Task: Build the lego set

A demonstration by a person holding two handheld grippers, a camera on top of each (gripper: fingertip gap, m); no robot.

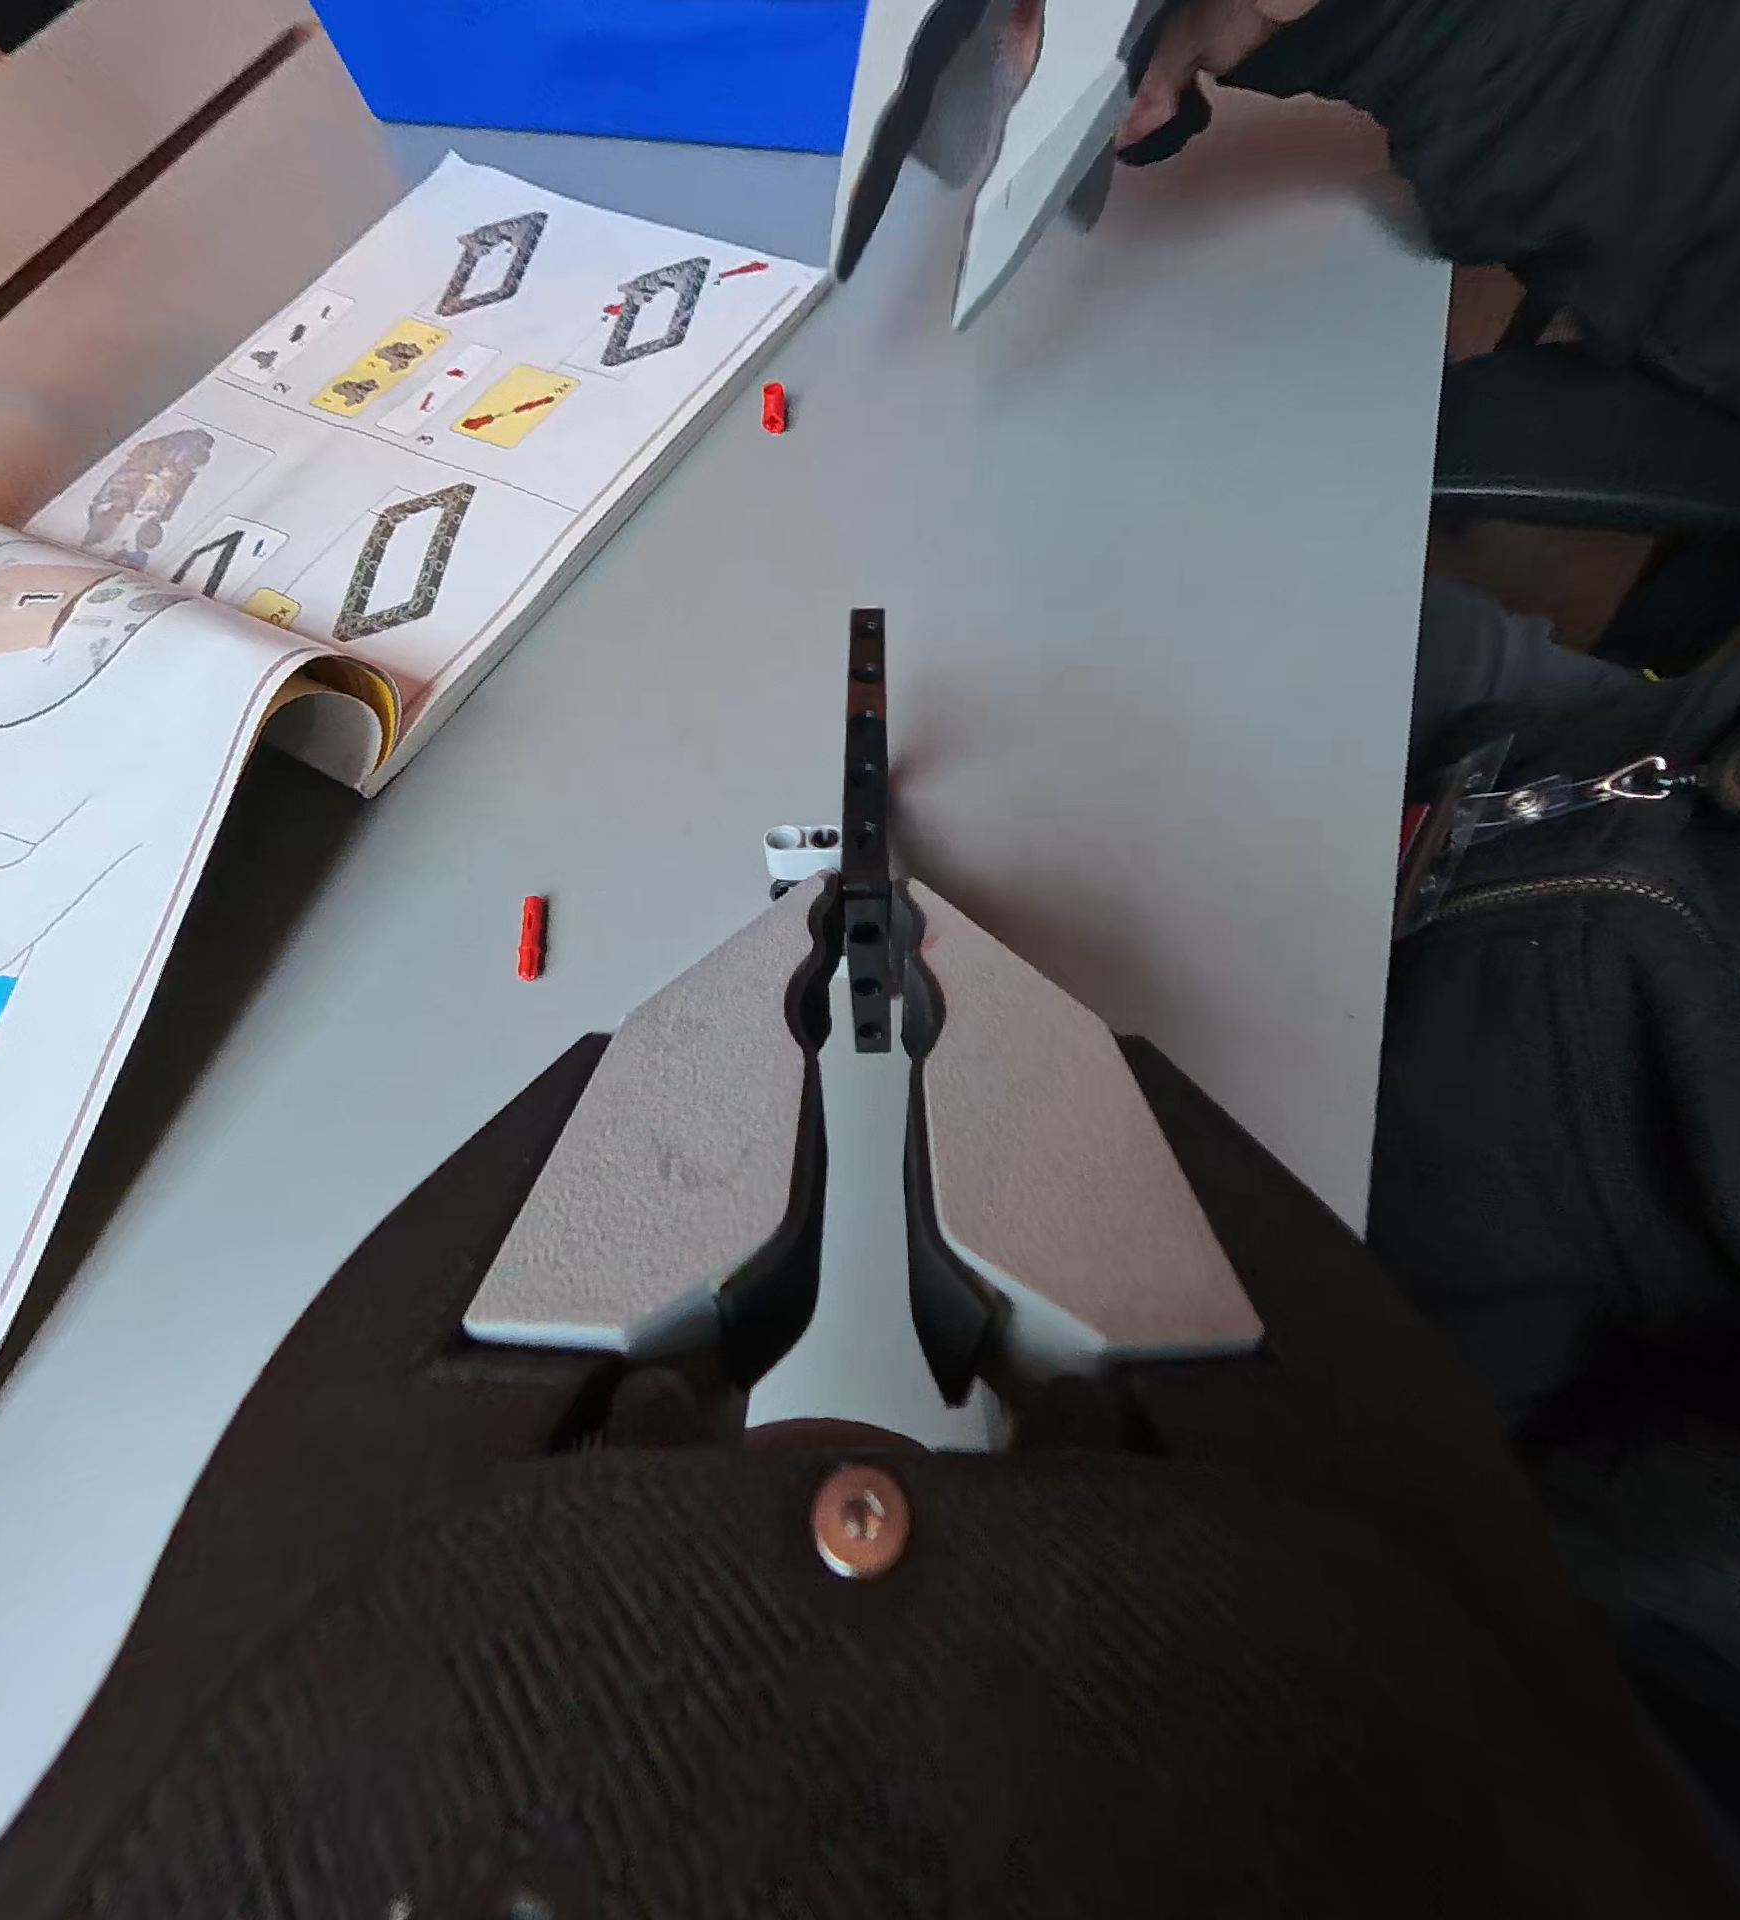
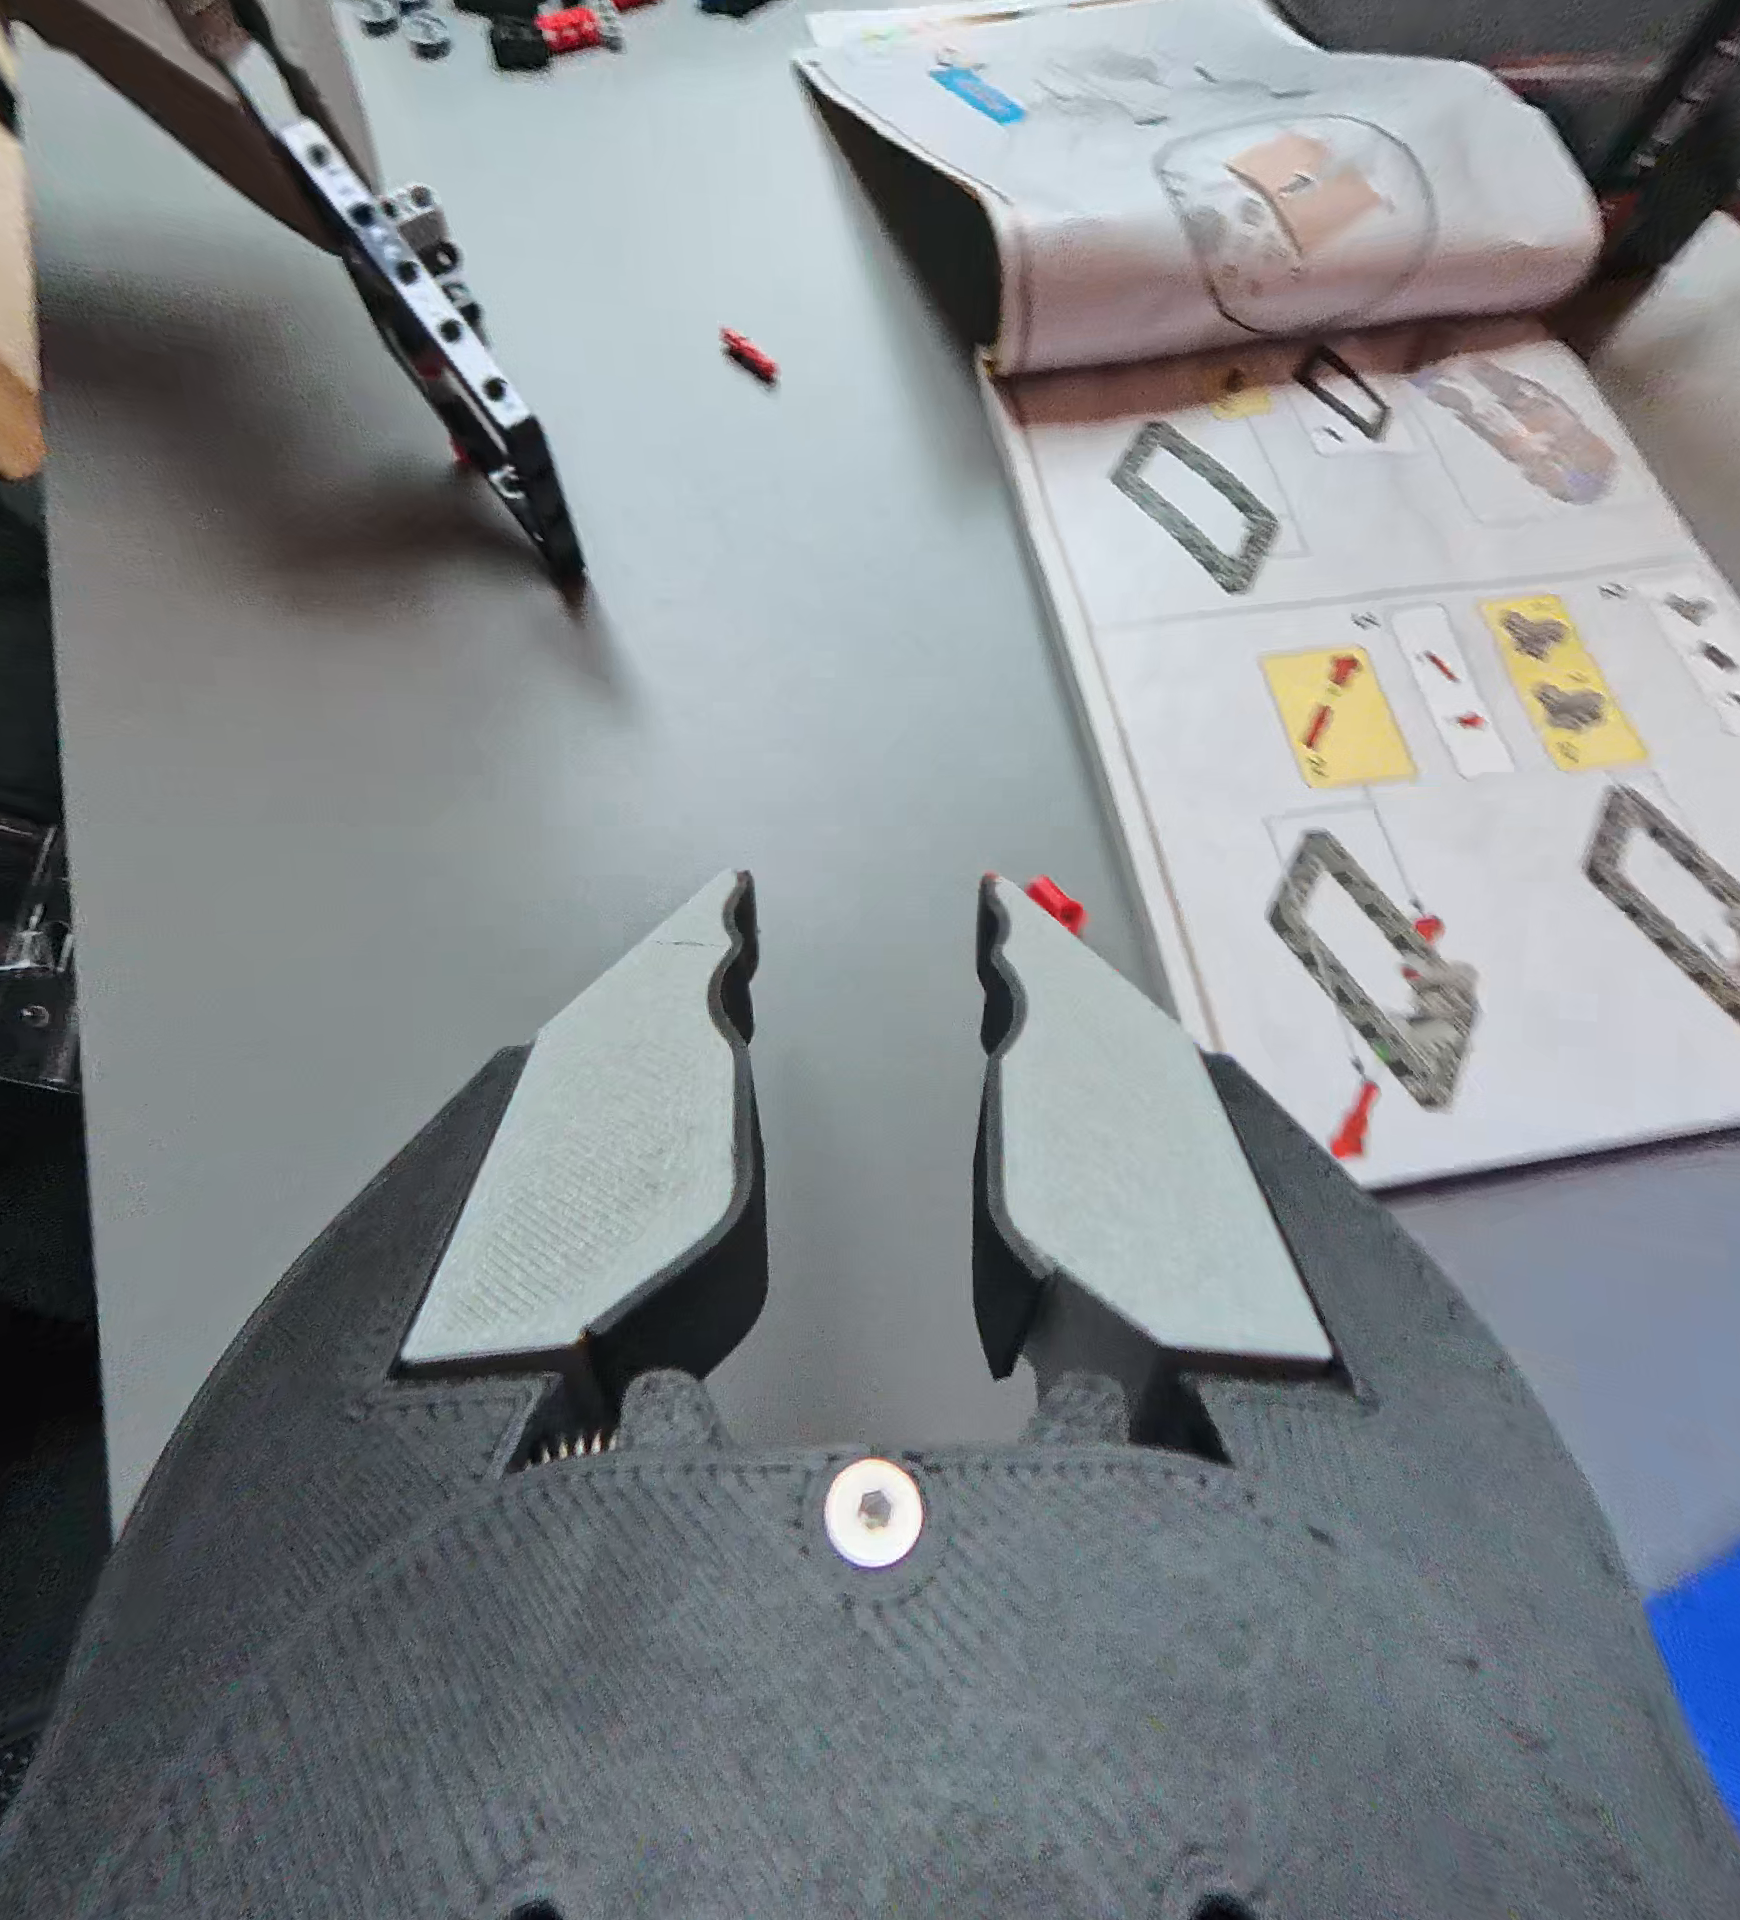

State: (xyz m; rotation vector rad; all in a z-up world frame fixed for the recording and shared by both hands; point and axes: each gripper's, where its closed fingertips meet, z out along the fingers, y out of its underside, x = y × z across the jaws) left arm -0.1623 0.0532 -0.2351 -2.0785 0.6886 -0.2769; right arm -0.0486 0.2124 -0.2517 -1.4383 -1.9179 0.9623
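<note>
My left gripper [image 1: 866, 914] is shut on a black holed lego frame [image 1: 867, 790], held edge-on above the grey table [image 1: 1105, 582]. A small light grey connector [image 1: 801, 844] sits on the frame's left side. The frame also shows in the right wrist view [image 2: 450, 343], tilted, its far end touching the table. My right gripper [image 2: 866, 914] is open and empty, low over the table; it shows blurred at the top of the left wrist view [image 1: 959, 218]. One red pin [image 2: 1056, 900] lies just beside its right fingertip. A second red pin [image 1: 531, 937] lies left of my left gripper.
An open instruction booklet [image 1: 409, 416] lies on the table's left in the left wrist view and on the right in the right wrist view [image 2: 1468, 779]. Loose lego pieces [image 2: 544, 36] lie at the far end. A person in dark clothing [image 1: 1624, 1039] sits along the table edge. My hands' fingertips stand some 20 cm from each other.
</note>
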